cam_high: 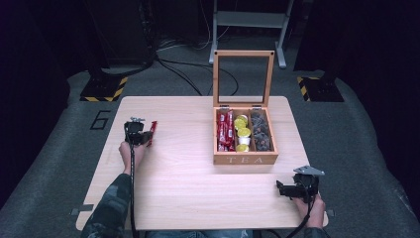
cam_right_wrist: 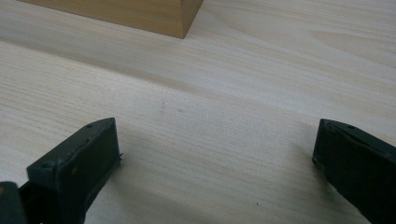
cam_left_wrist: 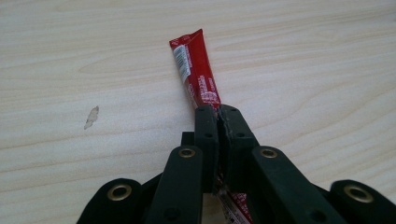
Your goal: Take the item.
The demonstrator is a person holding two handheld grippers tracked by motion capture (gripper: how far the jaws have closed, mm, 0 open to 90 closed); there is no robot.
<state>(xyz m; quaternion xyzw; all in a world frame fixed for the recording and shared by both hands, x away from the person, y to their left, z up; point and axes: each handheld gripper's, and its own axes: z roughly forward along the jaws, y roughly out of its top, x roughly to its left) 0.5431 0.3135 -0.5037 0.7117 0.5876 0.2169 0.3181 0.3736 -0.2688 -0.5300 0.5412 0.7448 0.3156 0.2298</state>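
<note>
Left hand-held gripper (cam_left_wrist: 218,109) is clenched on one end of a red sachet (cam_left_wrist: 195,67), low over the left part of the bench (cam_high: 188,188), well apart from the open tea box (cam_high: 245,159). Right hand-held gripper (cam_right_wrist: 215,154) is released, jaws wide, nothing between them, near the box's front corner. Suggested handling: keep the pinch firm, carry the sachet level and line it up lengthwise with the red row in the box's left compartment before letting go.

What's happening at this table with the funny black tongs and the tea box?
A person holds a black two-jaw gripper in each hand. The left gripper is clamped shut on a long red sachet, low over the pale wooden table, well left of the open wooden tea box. That box already holds more red sachets, yellow-lidded cups and dark packets. The right gripper rests open near the box's front corner.
</note>
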